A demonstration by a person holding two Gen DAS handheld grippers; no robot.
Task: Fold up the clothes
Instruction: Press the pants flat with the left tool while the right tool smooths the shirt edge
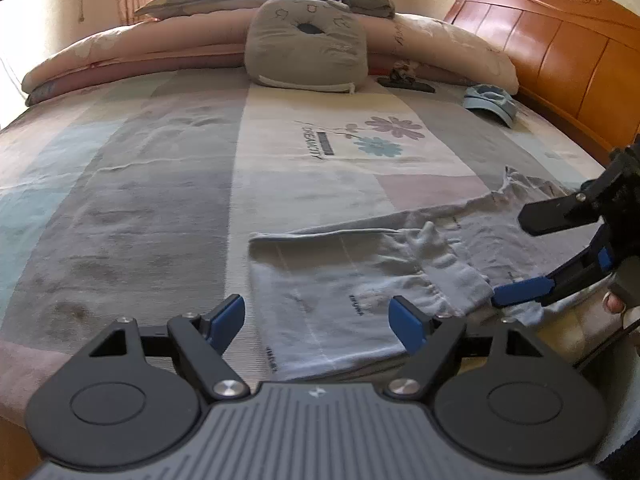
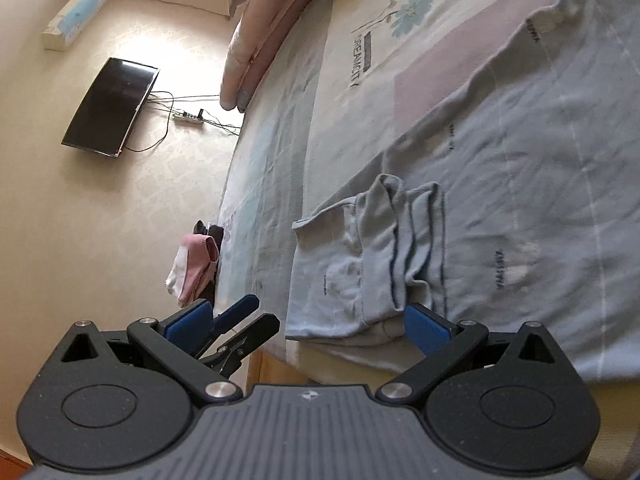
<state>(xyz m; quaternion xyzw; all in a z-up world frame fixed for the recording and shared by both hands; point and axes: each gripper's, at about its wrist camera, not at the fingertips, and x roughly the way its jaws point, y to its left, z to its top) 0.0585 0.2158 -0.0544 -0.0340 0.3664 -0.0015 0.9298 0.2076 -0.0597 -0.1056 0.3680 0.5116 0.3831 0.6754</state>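
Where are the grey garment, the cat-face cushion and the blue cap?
grey garment (image 1: 344,280): left wrist view, on its flat folded body panel.
cat-face cushion (image 1: 306,44): left wrist view, on the middle of its face.
blue cap (image 1: 490,100): left wrist view, on its crown, near the headboard.

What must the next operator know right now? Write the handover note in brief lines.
Left gripper: open, empty, over the near edge of the grey shirt.
Right gripper: open, empty, beside the sleeve cuff.
Shirt: flat on the bed near its edge, one sleeve folded across the body.
Done: first sleeve fold.
Left: the rest of the folds; which exactly I cannot tell.
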